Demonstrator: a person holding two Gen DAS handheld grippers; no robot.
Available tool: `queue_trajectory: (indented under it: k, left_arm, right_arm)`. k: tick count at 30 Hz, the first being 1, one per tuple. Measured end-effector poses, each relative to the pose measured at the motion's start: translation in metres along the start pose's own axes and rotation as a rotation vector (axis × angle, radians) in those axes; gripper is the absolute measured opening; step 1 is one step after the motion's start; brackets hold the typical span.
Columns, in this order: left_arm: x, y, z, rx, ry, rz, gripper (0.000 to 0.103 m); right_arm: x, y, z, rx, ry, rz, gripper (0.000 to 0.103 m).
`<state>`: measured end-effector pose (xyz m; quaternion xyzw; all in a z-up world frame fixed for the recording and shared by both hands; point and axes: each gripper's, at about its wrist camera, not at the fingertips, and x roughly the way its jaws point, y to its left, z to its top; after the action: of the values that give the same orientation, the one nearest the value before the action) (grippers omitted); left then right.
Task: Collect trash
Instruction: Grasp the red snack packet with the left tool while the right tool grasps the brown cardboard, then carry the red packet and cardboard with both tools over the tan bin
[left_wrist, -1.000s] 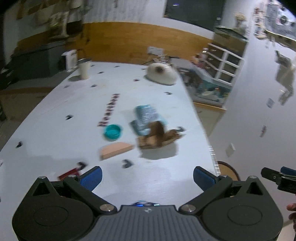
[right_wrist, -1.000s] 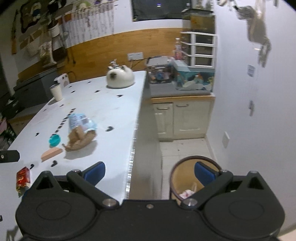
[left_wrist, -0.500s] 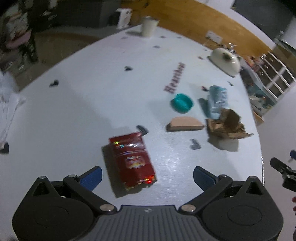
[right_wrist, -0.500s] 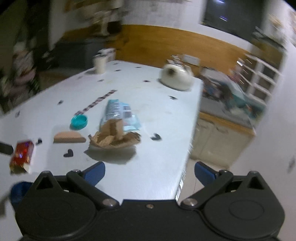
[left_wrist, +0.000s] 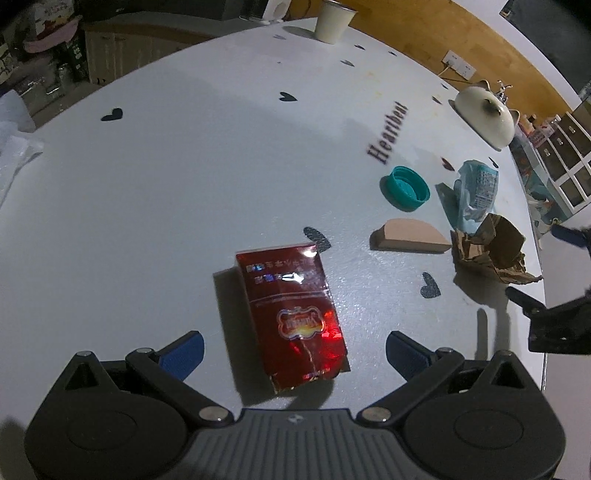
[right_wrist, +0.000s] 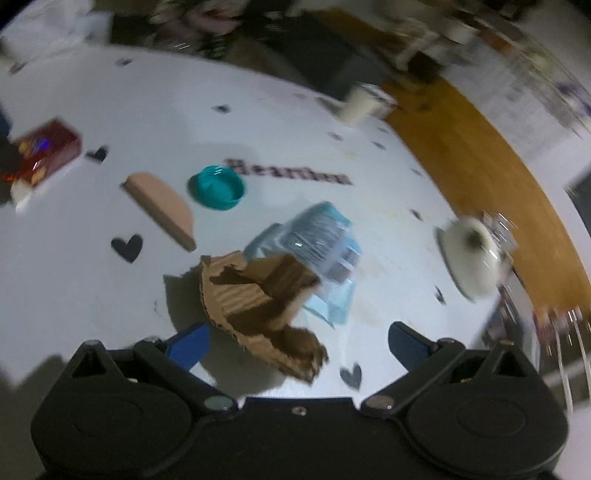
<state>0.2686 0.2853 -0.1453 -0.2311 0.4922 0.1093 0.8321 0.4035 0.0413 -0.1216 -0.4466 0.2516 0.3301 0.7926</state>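
Left hand-held gripper (left_wrist: 293, 352) hovers wide open over the red packet (left_wrist: 293, 317), which lies flat on the white desk (left_wrist: 166, 184), long axis running away from its fingers. Right hand-held gripper (right_wrist: 299, 345), also spread wide, frames the torn cardboard (right_wrist: 258, 299); beyond it the blue plastic wrapper (right_wrist: 317, 243) is partly hidden. That view is motion-blurred. Left of the cardboard lie a teal cap (right_wrist: 216, 187) and a tan wedge (right_wrist: 162, 205).

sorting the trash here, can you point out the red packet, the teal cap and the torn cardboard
red packet (left_wrist: 295, 317), left wrist view, on the middle of its glossy front.
teal cap (left_wrist: 406, 187), left wrist view, on its hollow inside.
torn cardboard (right_wrist: 258, 299), right wrist view, on the middle of the crumpled sheet.
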Motion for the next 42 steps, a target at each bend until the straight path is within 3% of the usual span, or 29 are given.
queue_trajectory:
  k: [9,16,18,21,27,30,32,42]
  left_arm:
    - [0.012,-0.003,0.007,0.009,-0.006,0.017,0.103]
    - [0.015,-0.009,0.008,0.016,-0.004,0.067,0.1]
    - [0.015,-0.011,0.007,0.027,0.002,0.084,0.098]
    - [0.013,-0.011,0.006,0.019,-0.005,0.103,0.094]
    - [0.01,-0.01,0.006,0.02,-0.024,0.127,0.081]
    - [0.009,-0.012,0.007,0.037,-0.038,0.132,0.07]
    - [0.009,-0.014,0.007,0.049,-0.043,0.133,0.057]
    - [0.001,-0.022,-0.001,0.097,-0.056,0.084,0.053]
  right_arm:
    - [0.033,-0.01,0.029,-0.285,0.037,0.232,0.103]
    - [0.06,-0.017,0.046,-0.27,0.105,0.348,0.103]
    - [0.067,-0.018,0.048,-0.236,0.147,0.354,0.1]
    - [0.071,-0.02,0.046,-0.144,0.177,0.372,0.087]
    - [0.063,-0.023,0.04,0.072,0.182,0.341,0.082]
    - [0.055,-0.02,0.034,0.176,0.197,0.304,0.081]
    - [0.049,-0.018,0.03,0.262,0.209,0.291,0.079]
    - [0.005,-0.003,0.0,0.622,0.231,0.222,0.072]
